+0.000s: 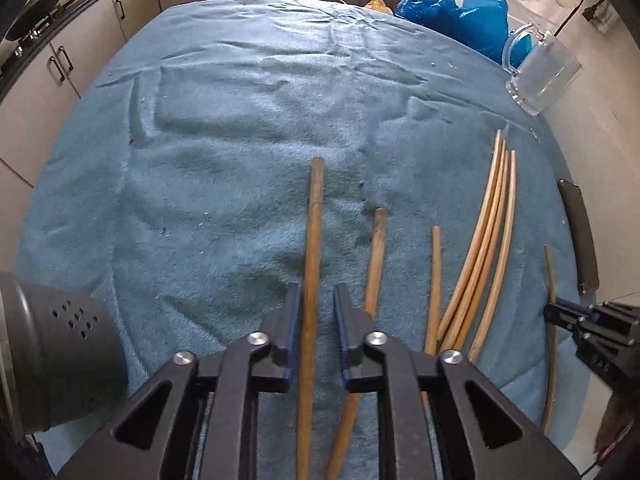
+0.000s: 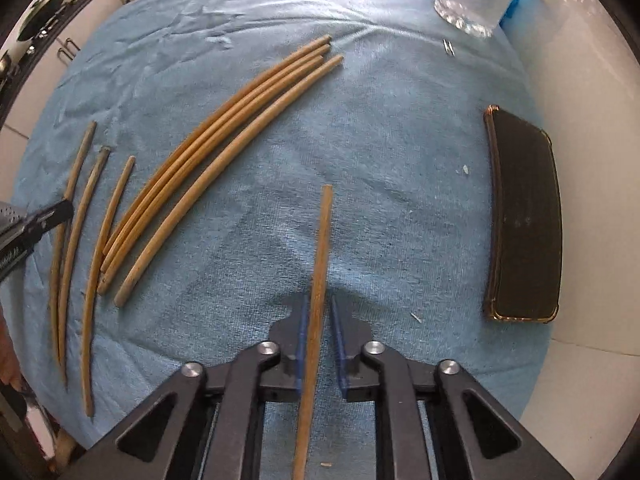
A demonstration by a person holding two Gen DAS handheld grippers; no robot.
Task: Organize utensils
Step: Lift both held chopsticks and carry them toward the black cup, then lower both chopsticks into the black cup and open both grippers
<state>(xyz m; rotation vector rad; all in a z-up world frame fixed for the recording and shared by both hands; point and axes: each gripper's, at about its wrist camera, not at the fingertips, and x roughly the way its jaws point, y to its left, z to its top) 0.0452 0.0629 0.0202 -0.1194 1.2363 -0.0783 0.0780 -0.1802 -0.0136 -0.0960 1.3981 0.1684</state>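
Observation:
Wooden chopsticks lie on a blue towel. A thick brown chopstick runs between the fingers of my left gripper. It leans on the left pad, with a gap to the right pad, so that gripper is open. My right gripper points down and is shut on a thin chopstick. In the left wrist view the right gripper shows at the right edge around that thin stick. A bundle of several pale chopsticks lies between the grippers, with three darker sticks to its left.
A glass mug stands at the far right corner, beside a blue plastic bag. A black phone lies along the towel's right edge. A dark grey perforated object sits at the near left. Kitchen cabinets stand beyond the table.

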